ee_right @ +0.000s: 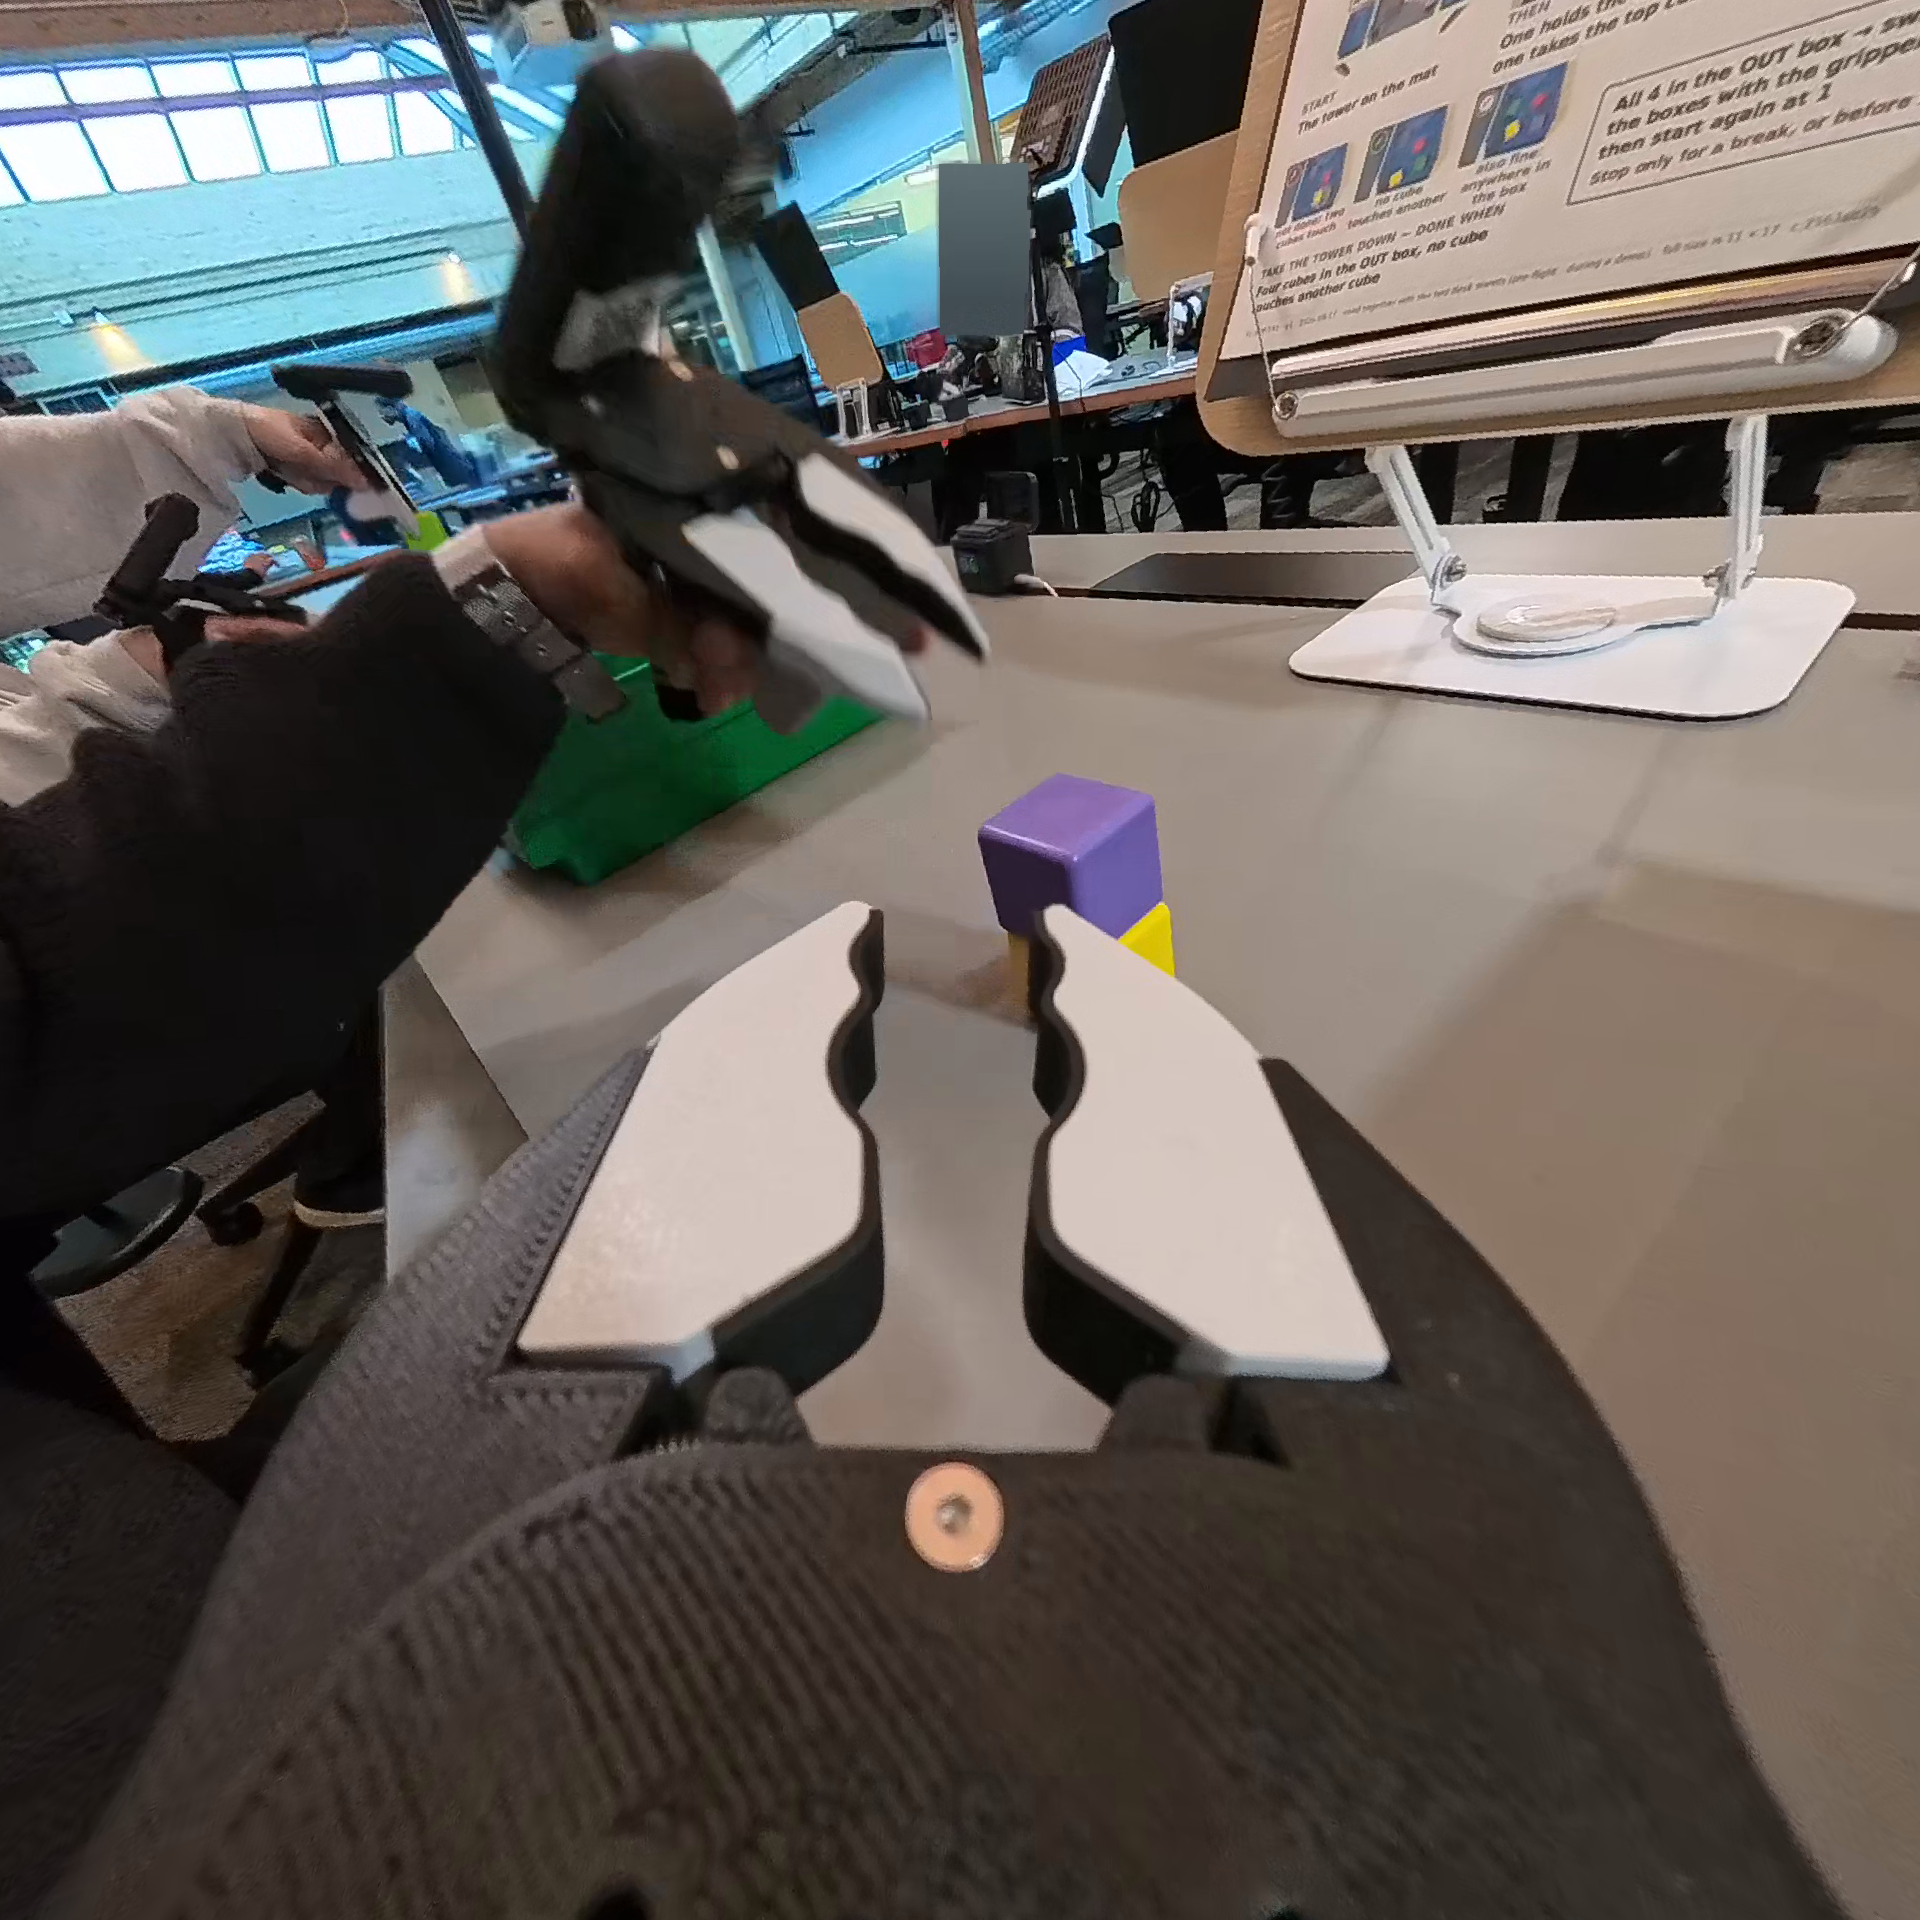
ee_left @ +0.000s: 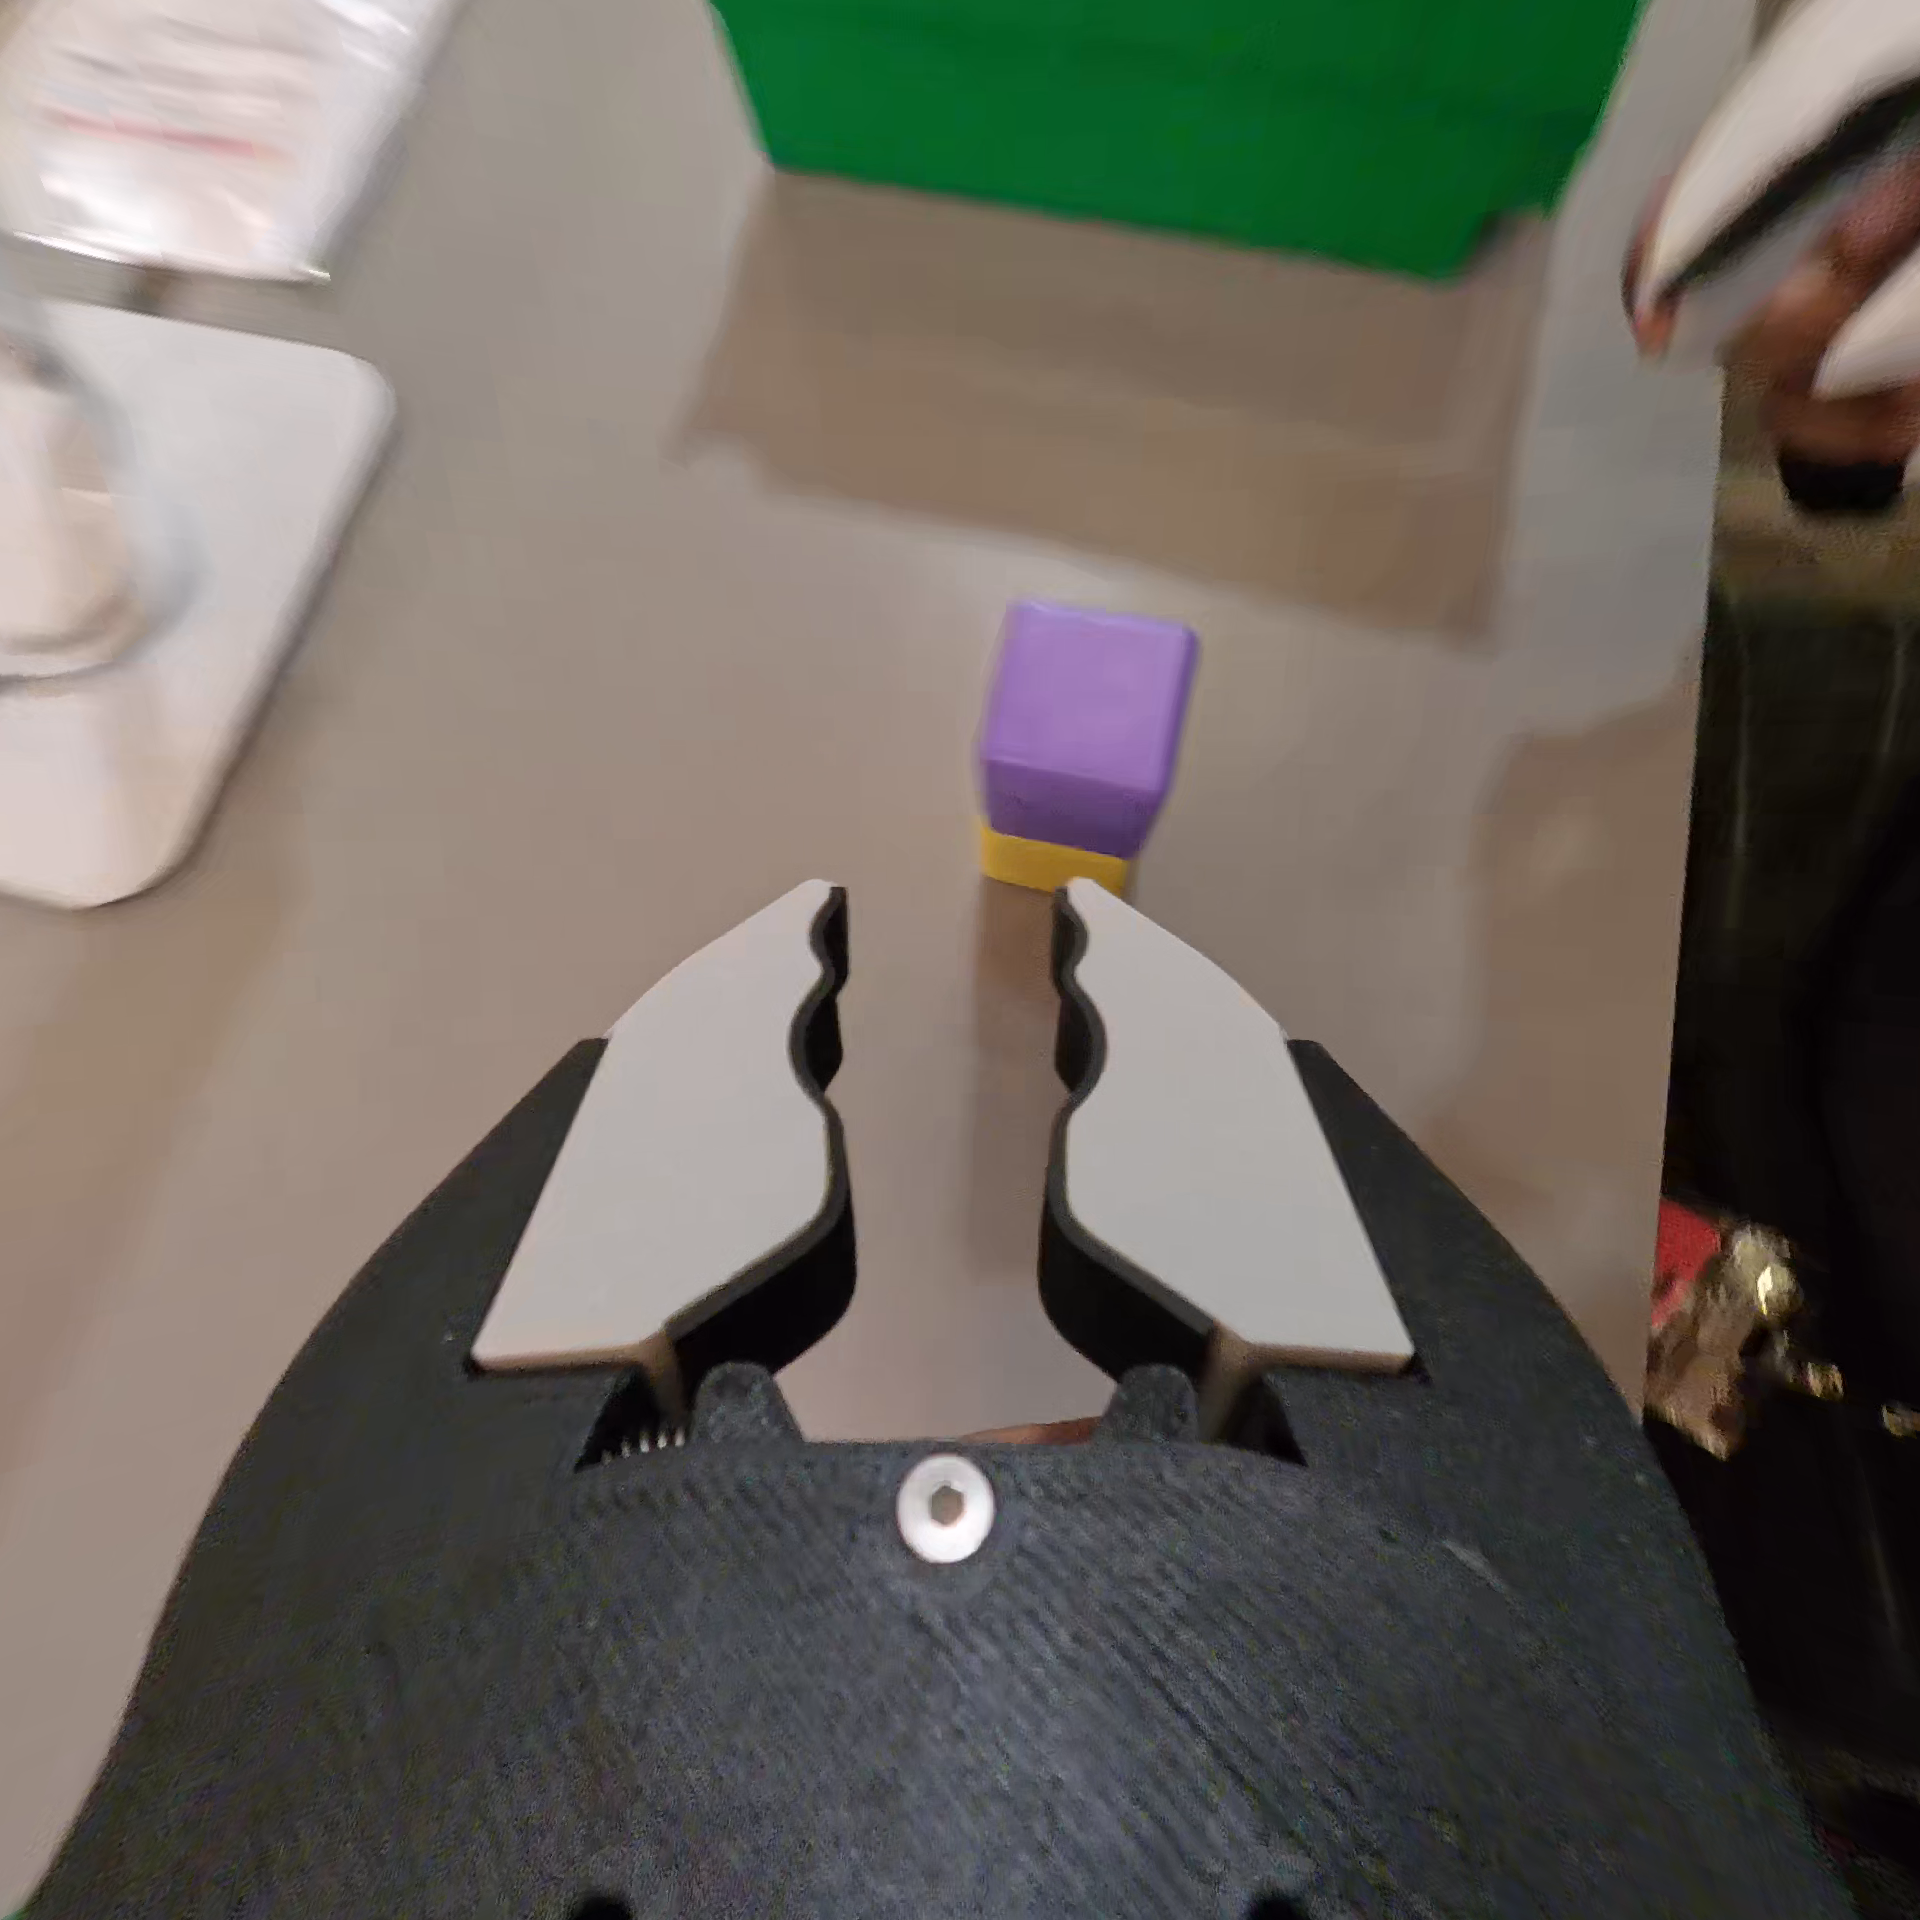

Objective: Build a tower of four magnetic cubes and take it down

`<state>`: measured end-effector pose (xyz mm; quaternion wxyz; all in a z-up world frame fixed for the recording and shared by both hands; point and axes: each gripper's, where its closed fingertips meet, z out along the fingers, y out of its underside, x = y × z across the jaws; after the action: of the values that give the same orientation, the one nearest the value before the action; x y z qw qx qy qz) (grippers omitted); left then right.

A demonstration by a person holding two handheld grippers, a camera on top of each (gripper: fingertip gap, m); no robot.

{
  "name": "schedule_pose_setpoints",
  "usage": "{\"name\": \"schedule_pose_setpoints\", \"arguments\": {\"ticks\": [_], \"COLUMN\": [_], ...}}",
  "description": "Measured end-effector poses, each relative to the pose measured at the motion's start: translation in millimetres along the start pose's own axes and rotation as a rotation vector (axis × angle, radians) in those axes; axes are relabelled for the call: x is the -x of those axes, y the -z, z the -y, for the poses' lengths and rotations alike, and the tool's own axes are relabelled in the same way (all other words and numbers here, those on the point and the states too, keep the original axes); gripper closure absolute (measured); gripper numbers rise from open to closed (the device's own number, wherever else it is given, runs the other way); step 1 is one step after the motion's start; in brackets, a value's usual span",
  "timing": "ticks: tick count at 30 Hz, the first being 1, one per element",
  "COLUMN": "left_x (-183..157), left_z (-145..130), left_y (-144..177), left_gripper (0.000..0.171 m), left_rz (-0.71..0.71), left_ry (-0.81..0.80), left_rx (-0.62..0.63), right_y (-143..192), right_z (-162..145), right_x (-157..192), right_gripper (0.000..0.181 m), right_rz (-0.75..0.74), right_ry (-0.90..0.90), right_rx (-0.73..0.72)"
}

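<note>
A: Where's your stack?
B: Purple cube (ee_left: 1086, 722) sits on yellow cube (ee_left: 1049, 860), mid-table (ee_left: 520, 1039), just beyond your left gripper (ee_left: 951, 902), fingers apart, empty.
A: Your right gripper (ee_right: 961, 920)?
B: Also parted, empty; stack just past its right fingertip.

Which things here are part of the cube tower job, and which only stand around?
Job: purple cube on yellow cube; green box; left hand-held gripper; right hand-held gripper.
Around: white stand with instruction sheet; grey table.
</note>
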<state>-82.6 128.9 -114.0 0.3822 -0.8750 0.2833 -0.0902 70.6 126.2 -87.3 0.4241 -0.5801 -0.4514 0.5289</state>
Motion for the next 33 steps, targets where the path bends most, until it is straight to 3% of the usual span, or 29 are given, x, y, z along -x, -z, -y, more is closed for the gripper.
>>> {"name": "schedule_pose_setpoints", "arguments": {"ticks": [2, 4, 7, 10, 14, 18, 21, 28, 33], "left_x": [45, 100, 148, 161, 165, 171, 177, 199, 203], "left_z": [8, -8, -73, -152, -195, -227, -235, -249, -248], "left_y": [42, 104, 198, 236, 210, 186, 174, 168, 147], "left_gripper": [0.12, 0.118, 0.106, 0.109, 0.109, 0.108, 0.107, 0.106, 0.114], "left_rz": [0.222, 0.544, 0.923, 1.034, 0.894, 0.946, 0.95, 0.981, 0.851], "left_ry": [0.14, 0.291, 0.495, 0.813, 1.035, 0.99, 0.965, 1.008, 1.103], "left_rx": [-0.084, -0.109, -0.09, -0.059, -0.164, 0.056, 0.151, 0.226, 0.193], "right_y": [-2, -6, -13, -18, -25, -28, -26, -5, 9], "right_z": [1, 0, -2, -3, -4, -8, -11, -3, -3], "right_x": [1, 2, 5, 9, 15, 18, 16, 0, -13], "right_gripper": [0.154, 0.154, 0.154, 0.154, 0.154, 0.154, 0.154, 0.157, 0.157], "right_rz": [0.01, 0.026, 0.047, 0.063, 0.084, 0.08, 0.063, -0.022, -0.07], "right_ry": [-0.007, -0.012, -0.005, 0.001, 0.004, 0.049, 0.087, 0.082, 0.009], "right_rx": [-0.002, 0.003, 0.016, 0.023, 0.032, 0.053, 0.063, 0.01, 0.0]}}
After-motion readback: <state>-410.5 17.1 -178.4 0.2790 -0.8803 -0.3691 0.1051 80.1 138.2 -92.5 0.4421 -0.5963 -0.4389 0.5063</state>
